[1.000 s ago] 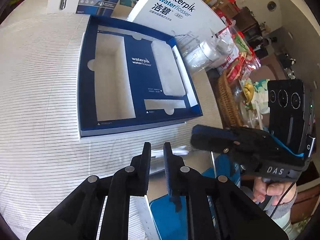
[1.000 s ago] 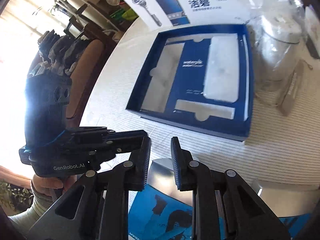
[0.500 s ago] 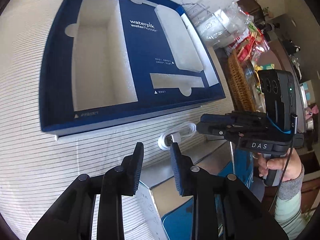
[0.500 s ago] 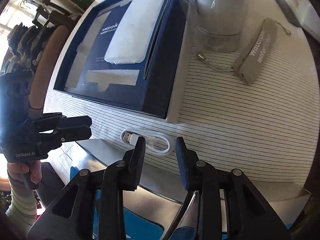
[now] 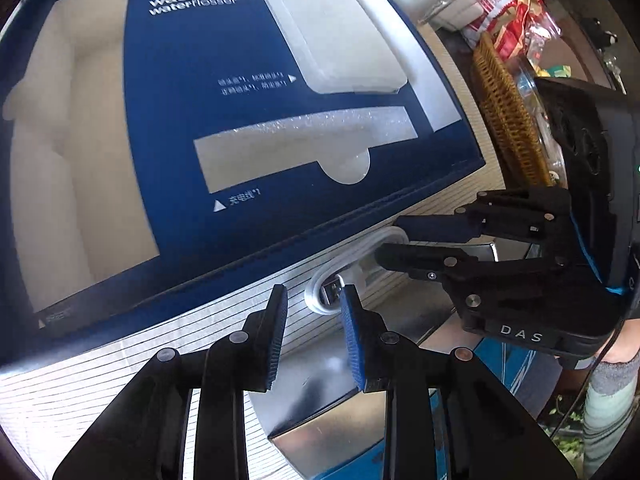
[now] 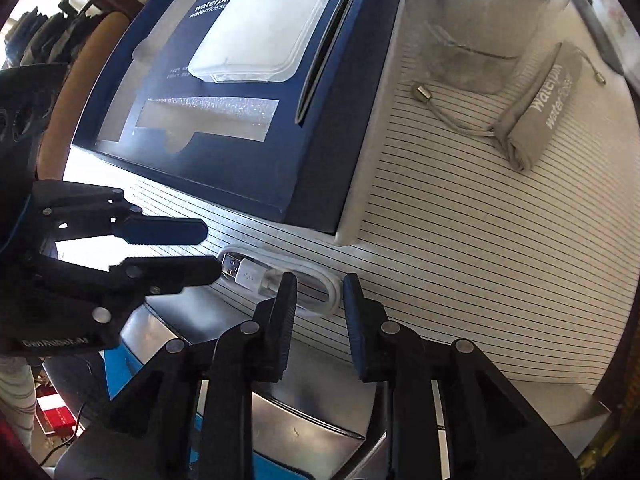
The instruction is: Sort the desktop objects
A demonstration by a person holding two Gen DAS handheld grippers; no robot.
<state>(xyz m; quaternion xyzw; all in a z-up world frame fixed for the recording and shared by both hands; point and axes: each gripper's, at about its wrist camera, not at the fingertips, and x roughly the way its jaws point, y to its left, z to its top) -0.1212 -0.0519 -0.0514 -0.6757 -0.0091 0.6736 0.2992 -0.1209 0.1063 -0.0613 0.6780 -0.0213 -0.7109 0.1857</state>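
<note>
The open navy cardboard box (image 5: 248,216) reads "waterpik waterflosser"; the grey fabric pouch (image 6: 548,108) matches. Both the left gripper (image 5: 312,300) and right gripper (image 6: 318,284) reach level, jaws parted, toward the coiled white USB cable (image 6: 280,276) from opposite ends.

Coiled white USB cable (image 6: 280,276) beside blue box (image 6: 256,152)

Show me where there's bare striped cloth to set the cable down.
Free: the striped cloth between the blue box and the grey pouch. Crowded: the near edge, where the white cable lies between the left tool and the right tool.
</note>
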